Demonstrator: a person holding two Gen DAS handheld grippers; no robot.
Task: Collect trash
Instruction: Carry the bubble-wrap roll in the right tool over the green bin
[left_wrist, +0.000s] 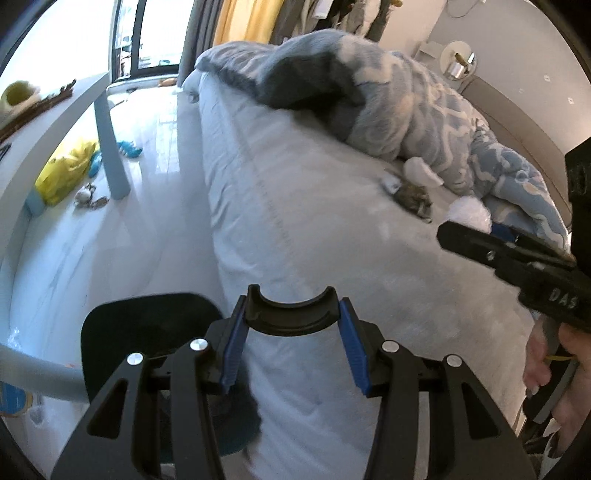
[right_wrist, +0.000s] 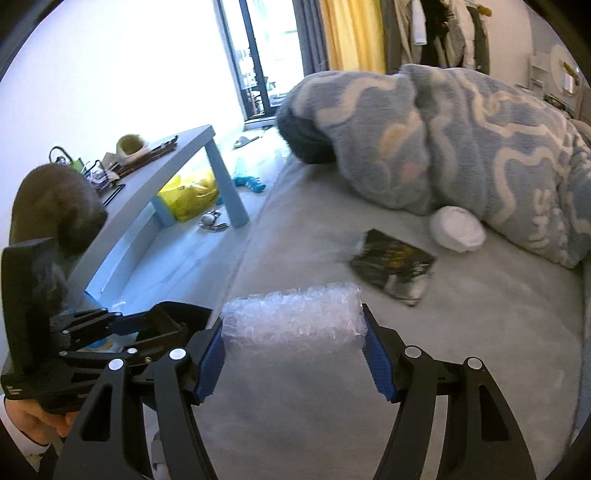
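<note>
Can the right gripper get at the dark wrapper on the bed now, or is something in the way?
Probably not yet. The right gripper is already shut on a roll of bubble wrap, so its jaws are full. The dark wrapper lies uncovered on the bed just beyond, beside a white wad.

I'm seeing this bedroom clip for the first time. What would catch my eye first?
The right gripper clamps a roll of bubble wrap above the pale bed. Just beyond lie a dark crumpled wrapper and a white wad, against the blue patterned blanket.
</note>
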